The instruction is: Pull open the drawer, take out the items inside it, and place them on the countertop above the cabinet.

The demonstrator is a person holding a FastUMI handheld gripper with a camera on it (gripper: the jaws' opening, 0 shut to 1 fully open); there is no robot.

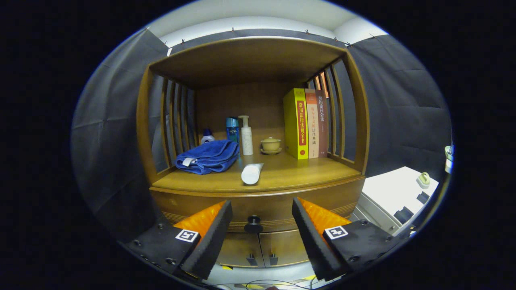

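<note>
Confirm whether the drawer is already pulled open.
No. The drawer sits flush in the cabinet front, and its knob lies untouched between the open gripper fingers.

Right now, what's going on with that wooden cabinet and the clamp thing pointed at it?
A person is holding a two-finger gripper with its fingers open, aimed at the cabinet's drawer knob, which sits between and just beyond them. The drawer is shut, so nothing has been taken out yet. On the countertop above lie a blue towel and a white tube.
</note>
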